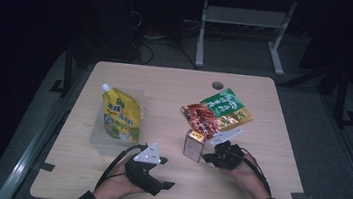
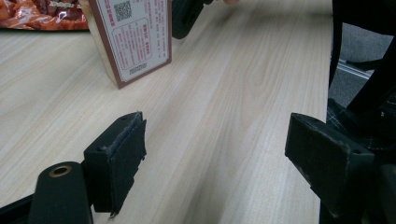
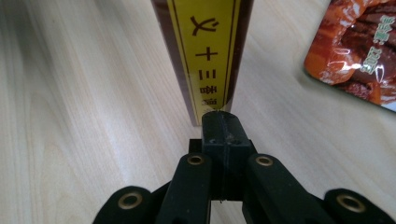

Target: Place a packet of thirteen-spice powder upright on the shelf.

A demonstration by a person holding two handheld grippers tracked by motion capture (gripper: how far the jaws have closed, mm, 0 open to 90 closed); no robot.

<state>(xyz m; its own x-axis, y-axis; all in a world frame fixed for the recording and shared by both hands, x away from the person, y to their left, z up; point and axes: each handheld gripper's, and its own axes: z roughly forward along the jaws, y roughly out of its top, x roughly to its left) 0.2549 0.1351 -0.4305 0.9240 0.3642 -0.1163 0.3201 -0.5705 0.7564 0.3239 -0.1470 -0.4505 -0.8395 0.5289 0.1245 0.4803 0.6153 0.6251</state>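
A small upright carton, brown with a yellow stripe, stands near the middle of the table. My right gripper lies low on the table just right of it. Its jaws are shut on each other with nothing between them, and its tip sits right at the carton's lower face. My left gripper rests near the front edge, pointing toward the carton, and stands open over bare wood. The carton's printed side is some way ahead of it.
A yellow spouted pouch lies in a clear tray at the left. A red snack packet and a green one lie behind the carton. A cable hole is near the table's far edge.
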